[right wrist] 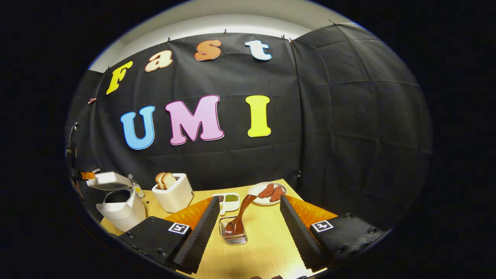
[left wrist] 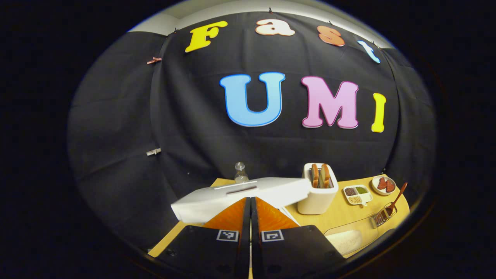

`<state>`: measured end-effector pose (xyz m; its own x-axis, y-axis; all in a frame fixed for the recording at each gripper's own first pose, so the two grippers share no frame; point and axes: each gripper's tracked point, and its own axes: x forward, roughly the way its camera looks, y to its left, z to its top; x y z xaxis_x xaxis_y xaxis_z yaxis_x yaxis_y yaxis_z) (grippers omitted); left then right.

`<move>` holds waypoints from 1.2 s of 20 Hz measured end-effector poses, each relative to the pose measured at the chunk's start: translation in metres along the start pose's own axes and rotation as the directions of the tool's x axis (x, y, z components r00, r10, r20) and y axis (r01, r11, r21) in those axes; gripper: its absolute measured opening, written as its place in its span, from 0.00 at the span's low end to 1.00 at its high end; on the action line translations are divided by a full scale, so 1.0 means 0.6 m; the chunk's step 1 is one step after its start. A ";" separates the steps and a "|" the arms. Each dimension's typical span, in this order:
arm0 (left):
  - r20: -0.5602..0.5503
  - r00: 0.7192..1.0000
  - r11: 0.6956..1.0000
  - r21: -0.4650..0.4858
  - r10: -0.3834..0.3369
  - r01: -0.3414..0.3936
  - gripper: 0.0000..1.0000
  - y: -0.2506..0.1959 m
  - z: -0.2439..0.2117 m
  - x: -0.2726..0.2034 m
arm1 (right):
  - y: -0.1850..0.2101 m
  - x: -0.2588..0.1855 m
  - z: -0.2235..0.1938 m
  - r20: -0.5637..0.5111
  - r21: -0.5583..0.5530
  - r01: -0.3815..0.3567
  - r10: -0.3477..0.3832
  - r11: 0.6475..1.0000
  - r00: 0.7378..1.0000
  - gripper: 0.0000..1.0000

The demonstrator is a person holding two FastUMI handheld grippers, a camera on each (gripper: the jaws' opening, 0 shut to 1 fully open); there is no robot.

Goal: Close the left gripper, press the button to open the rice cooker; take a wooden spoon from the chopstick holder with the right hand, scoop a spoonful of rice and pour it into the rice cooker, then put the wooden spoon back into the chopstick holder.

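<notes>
Already the white rice cooker point(right wrist: 118, 207) stands with its smooth, flat lid point(right wrist: 106, 180) raised, far left on the pale wooden table point(right wrist: 267, 236). Left gripper point(left wrist: 250, 201) hovers right at the lid's front edge, fingers pressed together, holding nothing. Right gripper point(right wrist: 248, 217) is spread wide and empty, its ribbed pads either side of the chopstick holder point(right wrist: 233, 232), a small wire basket. Glossy dark-brown wooden spoon point(right wrist: 239, 217) leans in it, handle tilting up toward a round plate point(right wrist: 267, 192). White boxy toaster point(right wrist: 173, 193) holds two bread slices. Clear rice container point(left wrist: 350, 236) sits at the near right.
</notes>
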<state>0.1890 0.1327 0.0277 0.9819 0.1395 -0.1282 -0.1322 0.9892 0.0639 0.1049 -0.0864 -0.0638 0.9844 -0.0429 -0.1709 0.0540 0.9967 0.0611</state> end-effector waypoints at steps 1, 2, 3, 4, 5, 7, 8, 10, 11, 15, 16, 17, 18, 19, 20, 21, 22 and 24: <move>0.024 1.000 1.000 -0.014 0.004 -0.004 0.08 -0.002 0.009 -0.022 | -0.001 0.012 0.003 0.002 0.001 -0.005 0.005 1.000 1.000 0.98; 0.046 0.999 1.000 -0.029 0.012 -0.011 0.08 -0.007 0.016 -0.044 | -0.005 0.025 0.004 -0.001 0.002 -0.010 0.010 1.000 1.000 0.98; 0.067 0.997 0.999 -0.047 0.022 -0.019 0.09 -0.013 0.020 -0.068 | -0.008 0.037 0.001 -0.007 0.003 -0.015 0.015 1.000 1.000 0.98; 0.084 0.996 0.997 -0.069 0.032 -0.027 0.08 -0.019 0.022 -0.090 | -0.008 0.051 -0.003 -0.016 0.006 -0.024 0.024 1.000 1.000 0.98; 0.086 0.996 0.995 -0.092 0.036 -0.028 0.09 -0.029 0.017 -0.113 | -0.005 0.061 -0.005 -0.025 0.008 -0.032 0.032 0.999 0.999 0.98; 0.052 0.998 0.993 -0.118 0.037 -0.031 0.12 -0.048 -0.013 -0.151 | 0.001 0.088 -0.020 -0.046 0.010 -0.056 0.056 0.998 0.997 0.98; 0.037 0.998 0.993 -0.111 0.046 -0.042 0.17 -0.055 -0.026 -0.165 | 0.006 0.103 -0.030 -0.058 0.009 -0.070 0.070 0.998 0.996 0.98; 0.021 0.997 0.994 -0.091 0.069 -0.067 0.36 -0.068 -0.043 -0.193 | 0.012 0.129 -0.049 -0.081 0.007 -0.092 0.093 0.996 0.992 0.99; 0.018 0.998 0.994 -0.093 0.067 -0.065 0.60 -0.086 -0.047 -0.203 | 0.016 0.140 -0.061 -0.096 0.011 -0.102 0.103 0.995 0.990 0.99; 0.003 0.999 0.993 -0.113 0.045 -0.044 0.98 -0.140 -0.067 -0.222 | 0.020 0.179 -0.115 -0.165 0.046 -0.114 0.120 0.992 0.979 0.99; -0.005 0.999 0.993 -0.112 0.043 -0.043 0.98 -0.149 -0.074 -0.223 | 0.020 0.189 -0.129 -0.180 0.056 -0.112 0.121 0.992 0.976 0.99; -0.017 0.999 0.993 -0.112 0.043 -0.044 0.98 -0.155 -0.080 -0.222 | 0.019 0.198 -0.143 -0.196 0.067 -0.111 0.122 0.992 0.973 0.99; -0.030 0.999 0.993 -0.114 0.038 -0.041 0.98 -0.163 -0.087 -0.221 | 0.019 0.207 -0.159 -0.217 0.082 -0.110 0.125 0.991 0.968 0.99; -0.041 0.999 0.993 -0.114 0.034 -0.039 0.98 -0.171 -0.090 -0.223 | 0.020 0.215 -0.177 -0.236 0.101 -0.108 0.129 0.989 0.963 0.99; -0.052 0.998 0.993 -0.109 0.035 -0.040 0.98 -0.174 -0.096 -0.223 | 0.022 0.227 -0.195 -0.255 0.123 -0.109 0.137 0.986 0.957 0.99; -0.066 0.997 0.994 -0.101 0.038 -0.045 0.98 -0.177 -0.104 -0.225 | 0.024 0.242 -0.215 -0.279 0.141 -0.105 0.141 0.984 0.950 0.99; -0.082 0.996 0.995 -0.092 0.042 -0.049 0.98 -0.179 -0.112 -0.227 | 0.026 0.255 -0.235 -0.304 0.156 -0.100 0.144 0.983 0.942 0.99; -0.119 0.992 0.995 -0.079 0.043 -0.052 1.00 -0.189 -0.132 -0.231 | 0.031 0.284 -0.270 -0.337 0.184 -0.098 0.157 0.978 0.929 0.99</move>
<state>0.0570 0.0051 -0.0404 0.9523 0.1861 -0.2418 -0.1938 0.9810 -0.0081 0.2462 -0.0638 -0.2512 0.8660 0.1397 -0.4801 -0.0131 0.9662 0.2576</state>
